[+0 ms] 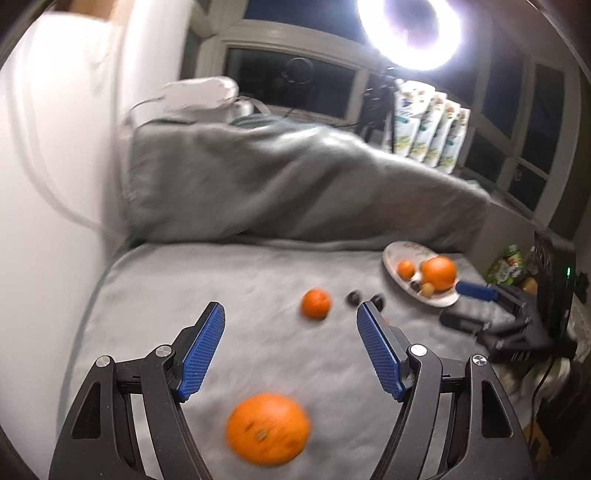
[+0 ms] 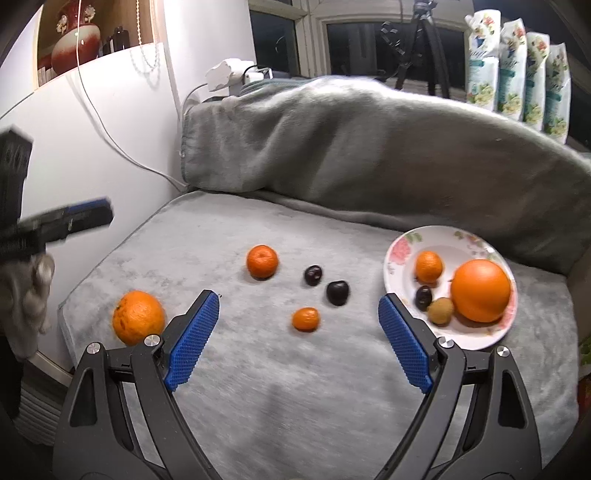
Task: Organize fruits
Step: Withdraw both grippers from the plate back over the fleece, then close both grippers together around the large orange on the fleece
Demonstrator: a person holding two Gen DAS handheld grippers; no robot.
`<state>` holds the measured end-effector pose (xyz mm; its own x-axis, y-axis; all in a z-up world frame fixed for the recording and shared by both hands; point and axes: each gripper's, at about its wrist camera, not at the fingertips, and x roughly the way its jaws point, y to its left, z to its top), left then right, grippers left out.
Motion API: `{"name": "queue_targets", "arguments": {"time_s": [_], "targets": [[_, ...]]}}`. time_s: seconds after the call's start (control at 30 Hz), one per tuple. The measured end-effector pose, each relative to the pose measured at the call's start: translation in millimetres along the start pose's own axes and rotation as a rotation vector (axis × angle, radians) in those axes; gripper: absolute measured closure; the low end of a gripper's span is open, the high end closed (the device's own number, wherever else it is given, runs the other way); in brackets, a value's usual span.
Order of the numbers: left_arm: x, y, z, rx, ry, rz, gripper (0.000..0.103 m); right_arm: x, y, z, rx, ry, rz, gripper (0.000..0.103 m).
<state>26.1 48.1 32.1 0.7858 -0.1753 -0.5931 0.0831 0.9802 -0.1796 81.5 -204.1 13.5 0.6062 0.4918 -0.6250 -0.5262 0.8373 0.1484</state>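
A floral plate [image 2: 476,341] at the right holds a big orange [image 2: 480,290], a mandarin [image 2: 428,266], a dark cherry [image 2: 423,297] and a brown longan [image 2: 440,311]. On the grey blanket lie a large orange [image 2: 137,316], a mandarin [image 2: 262,261], a tiny mandarin [image 2: 305,319] and two cherries [image 2: 313,275] [image 2: 337,292]. My right gripper [image 2: 298,300] is open and empty, above the tiny mandarin. My left gripper [image 1: 291,309] is open and empty, with the large orange [image 1: 267,428] below its jaws. The plate [image 1: 397,254] and the right gripper [image 1: 476,291] show in the left wrist view.
A bunched grey blanket [image 2: 369,147] rises behind the fruit. A white wall [image 2: 92,129] with a cable stands at the left. Packets [image 2: 517,62] line the window. A ring light [image 1: 410,33] shines at the back. The left gripper [image 2: 66,221] reaches in from the left.
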Motion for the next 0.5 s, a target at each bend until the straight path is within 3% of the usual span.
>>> {"name": "queue_targets", "arguments": {"time_s": [0.3, 0.5], "targets": [[-13, 32, -59, -0.103, 0.058, 0.045, 0.029, 35, 12, 3, 0.052, 0.093, 0.110, 0.012], [-6, 35, -86, -0.147, 0.102, 0.017, 0.029, 56, 35, 4, 0.032, 0.156, 0.197, 0.012]]}}
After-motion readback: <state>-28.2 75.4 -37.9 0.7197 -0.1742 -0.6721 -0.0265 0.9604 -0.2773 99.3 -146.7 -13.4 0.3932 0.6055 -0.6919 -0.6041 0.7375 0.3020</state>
